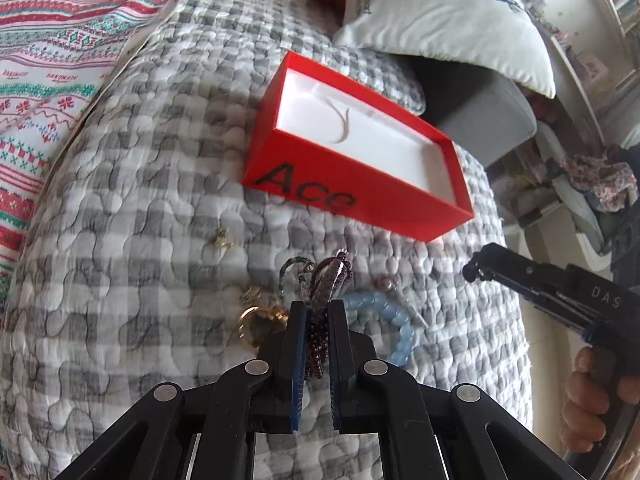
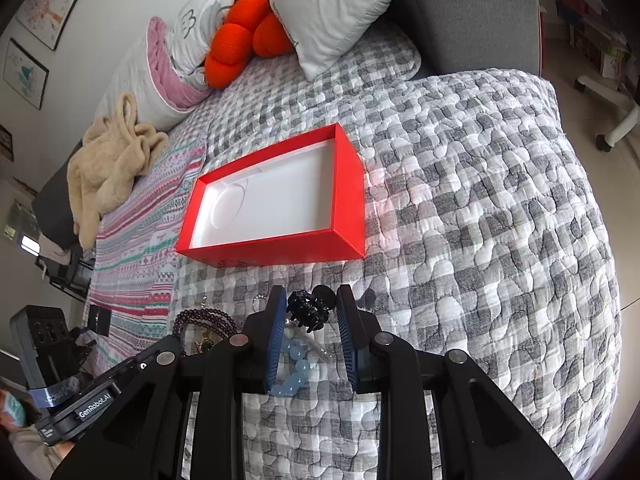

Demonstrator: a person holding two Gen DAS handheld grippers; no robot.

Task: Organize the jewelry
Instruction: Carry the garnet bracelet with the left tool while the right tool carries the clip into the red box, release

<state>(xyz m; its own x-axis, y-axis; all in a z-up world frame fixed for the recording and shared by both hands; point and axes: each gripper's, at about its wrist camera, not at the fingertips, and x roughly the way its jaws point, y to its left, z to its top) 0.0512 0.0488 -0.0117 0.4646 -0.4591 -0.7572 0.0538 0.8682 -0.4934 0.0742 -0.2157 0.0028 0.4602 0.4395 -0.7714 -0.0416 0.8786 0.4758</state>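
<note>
An open red box (image 1: 360,184) with a white lining lies on the grey checked quilt; it also shows in the right wrist view (image 2: 348,200). A thin chain lies inside it. My left gripper (image 1: 317,308) is shut on a dark purple bead bracelet (image 1: 328,280). Around it lie a light blue bead bracelet (image 1: 396,320), a gold ring (image 1: 256,326) and small gold pieces (image 1: 219,238). My right gripper (image 2: 310,296) is open, its fingers on either side of a black hair claw (image 2: 310,308), above the blue bracelet (image 2: 296,364).
A white pillow (image 1: 448,12) and a grey sofa arm (image 1: 476,112) lie behind the box. A striped patterned blanket (image 1: 52,68) covers the left. Orange cushion (image 2: 240,40) and beige cloth (image 2: 108,164) sit at the back. The quilt edge drops off at right.
</note>
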